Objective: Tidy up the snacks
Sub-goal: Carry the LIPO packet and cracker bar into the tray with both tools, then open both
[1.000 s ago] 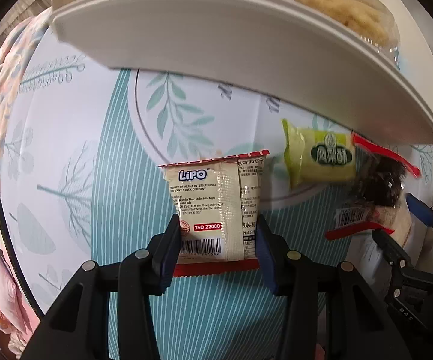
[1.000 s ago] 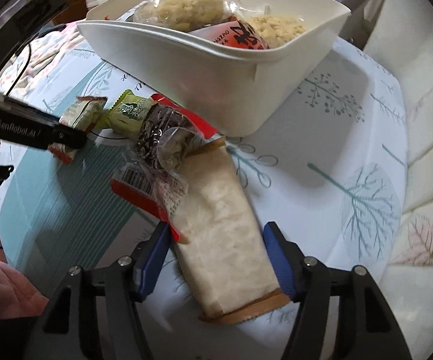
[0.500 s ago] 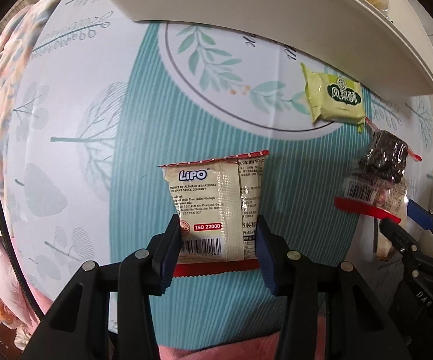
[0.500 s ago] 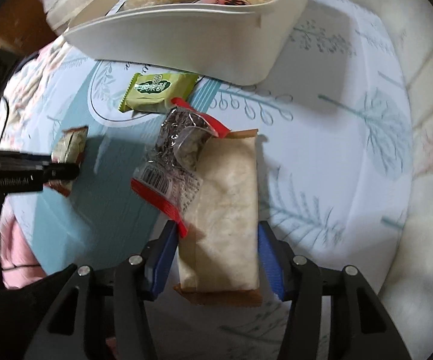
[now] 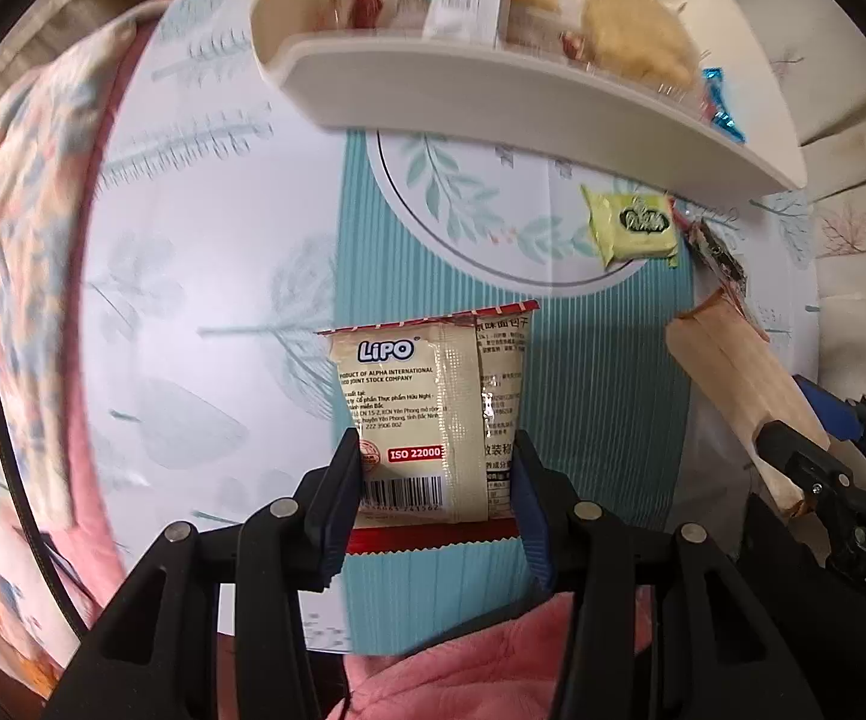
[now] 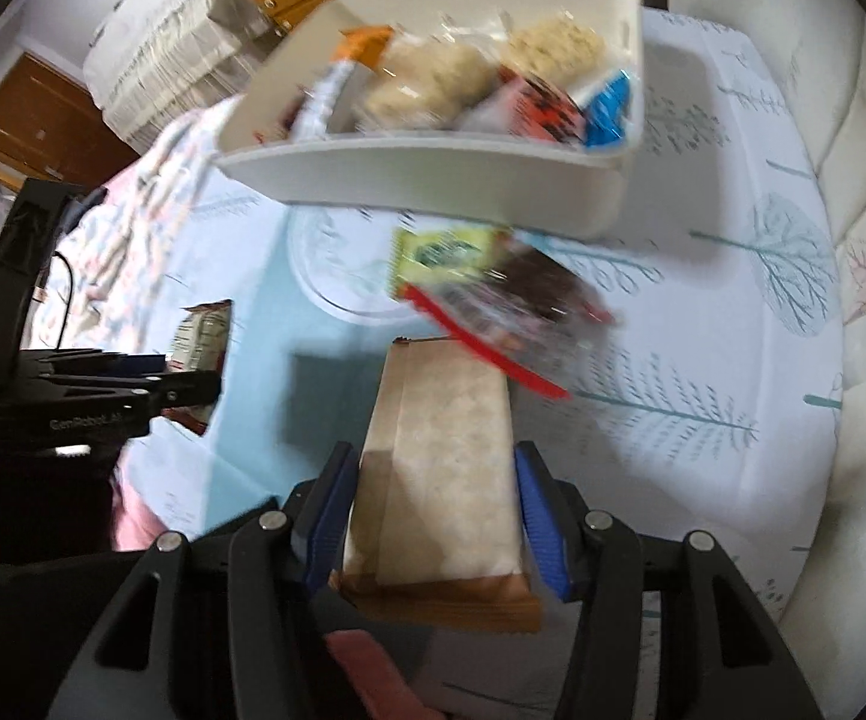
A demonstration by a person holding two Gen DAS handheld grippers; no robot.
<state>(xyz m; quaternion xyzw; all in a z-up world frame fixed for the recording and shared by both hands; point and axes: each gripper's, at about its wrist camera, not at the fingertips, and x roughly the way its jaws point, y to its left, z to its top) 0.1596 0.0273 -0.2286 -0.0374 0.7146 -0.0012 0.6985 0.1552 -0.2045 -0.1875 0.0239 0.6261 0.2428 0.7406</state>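
Observation:
My left gripper (image 5: 436, 480) is shut on a cream Lipo biscuit packet (image 5: 427, 420) with red edges and holds it above the table. My right gripper (image 6: 433, 507) is shut on a long tan paper-wrapped snack (image 6: 439, 474), also lifted; it shows in the left wrist view (image 5: 745, 390) at the right. A white bin (image 6: 433, 174) holding several snacks stands at the far side, and also shows in the left wrist view (image 5: 523, 90). On the tablecloth in front of it lie a green packet (image 5: 634, 225) and a clear red-edged packet of dark snacks (image 6: 511, 312).
The table has a white and teal leaf-print cloth (image 5: 205, 240). A pink floral fabric (image 5: 7, 240) hangs at its left edge. A cream padded seat back (image 6: 853, 180) lies to the right. Wooden furniture (image 6: 31, 114) stands far behind.
Both grippers have risen and pulled back with their packets. The tan snack has come off the table, away from the red-edged packet. The bin's inside is now in view.

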